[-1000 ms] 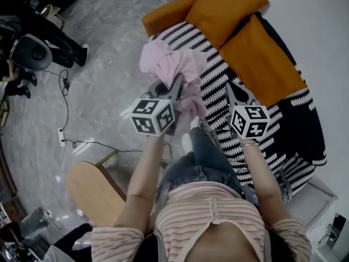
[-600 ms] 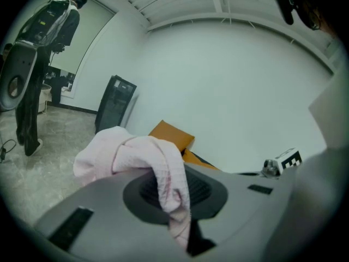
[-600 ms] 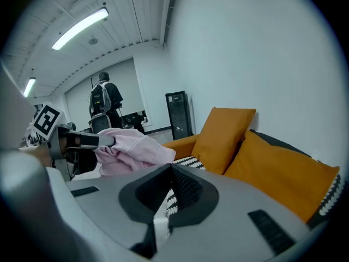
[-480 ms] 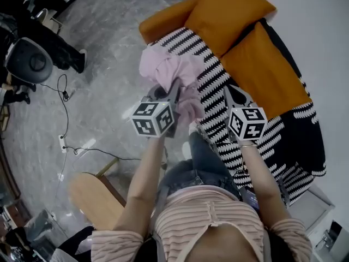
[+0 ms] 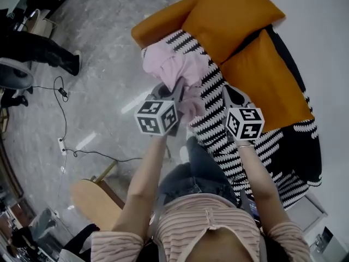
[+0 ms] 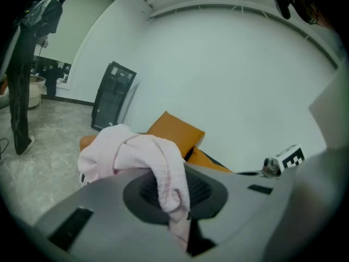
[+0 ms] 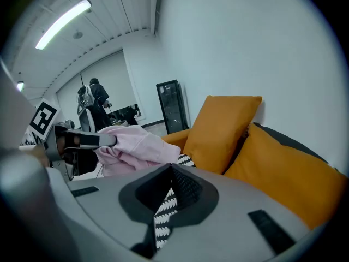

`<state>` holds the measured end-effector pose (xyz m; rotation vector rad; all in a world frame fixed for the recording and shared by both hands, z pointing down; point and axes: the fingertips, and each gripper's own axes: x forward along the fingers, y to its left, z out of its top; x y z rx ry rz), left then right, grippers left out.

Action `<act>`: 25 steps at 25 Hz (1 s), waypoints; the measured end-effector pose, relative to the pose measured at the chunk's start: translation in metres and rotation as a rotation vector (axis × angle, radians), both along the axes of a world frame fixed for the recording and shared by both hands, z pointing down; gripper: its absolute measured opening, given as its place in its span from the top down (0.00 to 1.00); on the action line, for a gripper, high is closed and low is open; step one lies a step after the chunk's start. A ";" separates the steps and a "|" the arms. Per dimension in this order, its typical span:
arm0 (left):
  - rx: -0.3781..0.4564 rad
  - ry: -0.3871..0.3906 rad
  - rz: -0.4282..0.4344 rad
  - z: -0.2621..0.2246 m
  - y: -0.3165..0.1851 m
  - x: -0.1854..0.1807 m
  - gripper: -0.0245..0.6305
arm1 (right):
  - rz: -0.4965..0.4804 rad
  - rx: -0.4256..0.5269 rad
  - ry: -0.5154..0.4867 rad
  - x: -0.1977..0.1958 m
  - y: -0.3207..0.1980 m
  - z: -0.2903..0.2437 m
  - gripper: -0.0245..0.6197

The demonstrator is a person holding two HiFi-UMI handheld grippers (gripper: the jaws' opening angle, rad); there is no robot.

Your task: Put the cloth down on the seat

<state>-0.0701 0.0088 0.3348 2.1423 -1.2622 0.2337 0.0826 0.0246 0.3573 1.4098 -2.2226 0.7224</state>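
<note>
A crumpled pink cloth [image 5: 173, 67] hangs in the air over the front left edge of the sofa seat [image 5: 218, 119], which has a black and white patterned cover. My left gripper [image 5: 178, 87] is shut on a fold of the cloth [image 6: 136, 152], which drapes over the jaws and is pinched between them. My right gripper [image 5: 229, 92] hovers over the seat to the right, shut, with nothing in it; only the patterned cover shows past its jaws. From the right gripper view the cloth [image 7: 133, 145] sits at the left with the left gripper [image 7: 82, 141] on it.
Two orange cushions [image 5: 232, 12] [image 5: 270, 78] lean on the sofa back. Left of the sofa is grey stone floor [image 5: 103, 64] with cables [image 5: 65, 143]. A wooden chair [image 5: 92, 195] stands behind me, a person's dark legs [image 5: 46, 45] are at upper left, and a black cabinet [image 6: 112, 100] stands by the wall.
The left gripper and the cloth have drifted slightly right, closer over the seat's edge. The right gripper has hardly moved. The person at upper left has shifted.
</note>
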 end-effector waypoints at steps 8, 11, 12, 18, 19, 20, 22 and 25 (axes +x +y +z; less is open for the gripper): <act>-0.039 -0.011 0.013 0.043 -0.061 0.024 0.90 | 0.011 -0.039 -0.003 0.006 -0.052 0.037 0.95; -0.058 -0.011 0.017 0.062 -0.077 0.030 0.90 | 0.017 -0.051 -0.002 0.006 -0.064 0.051 0.95; -0.063 -0.012 0.017 0.069 -0.083 0.030 0.90 | 0.022 -0.056 -0.003 0.005 -0.068 0.055 0.95; -0.112 -0.022 0.011 0.107 -0.108 0.032 0.90 | 0.025 -0.082 0.009 -0.002 -0.089 0.078 0.95; -0.122 -0.024 0.011 0.114 -0.111 0.032 0.90 | 0.025 -0.087 0.013 -0.003 -0.091 0.083 0.95; -0.131 -0.026 0.009 0.122 -0.113 0.033 0.90 | 0.025 -0.092 0.015 -0.003 -0.093 0.089 0.95; -0.144 -0.030 0.004 0.137 -0.116 0.035 0.90 | 0.027 -0.104 0.015 -0.002 -0.095 0.100 0.95; -0.166 -0.037 -0.008 0.154 -0.121 0.038 0.90 | 0.025 -0.121 0.011 0.000 -0.096 0.112 0.95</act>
